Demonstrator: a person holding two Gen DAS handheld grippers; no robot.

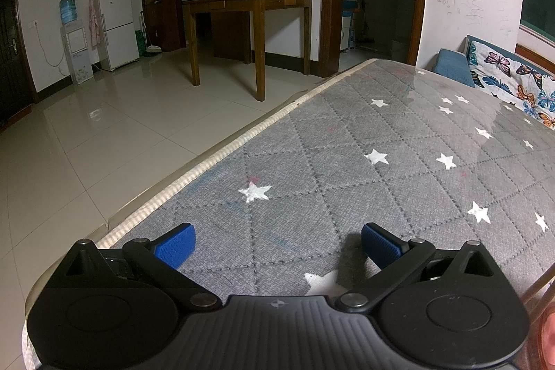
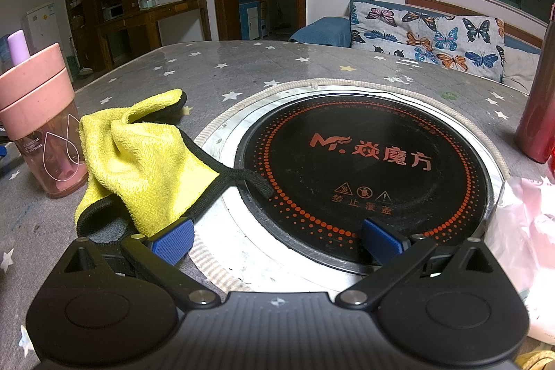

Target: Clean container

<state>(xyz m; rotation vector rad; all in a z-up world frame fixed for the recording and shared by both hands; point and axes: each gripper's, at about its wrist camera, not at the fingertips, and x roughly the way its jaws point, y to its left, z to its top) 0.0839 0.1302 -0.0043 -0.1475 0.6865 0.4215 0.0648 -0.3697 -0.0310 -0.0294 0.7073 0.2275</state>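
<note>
- Cup [image 2: 43, 123]: pink, lidded, upright on the worktop [image 2: 215, 71], far left of the right claw [image 2: 277, 240].
- Cloth [image 2: 138, 158]: yellow, crumpled between cup and hob [image 2: 364, 175], its lower edge touching that claw's left finger.
- Right claw: spread apart, empty, over the hob's near rim.
- Left claw [image 1: 277, 241]: spread apart, empty, over bare worktop.

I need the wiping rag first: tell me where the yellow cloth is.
In the right wrist view, the yellow cloth lies crumpled on the table left of centre, between the pink cup and the black cooktop, with its black edge trailing onto the cooktop.
</note>
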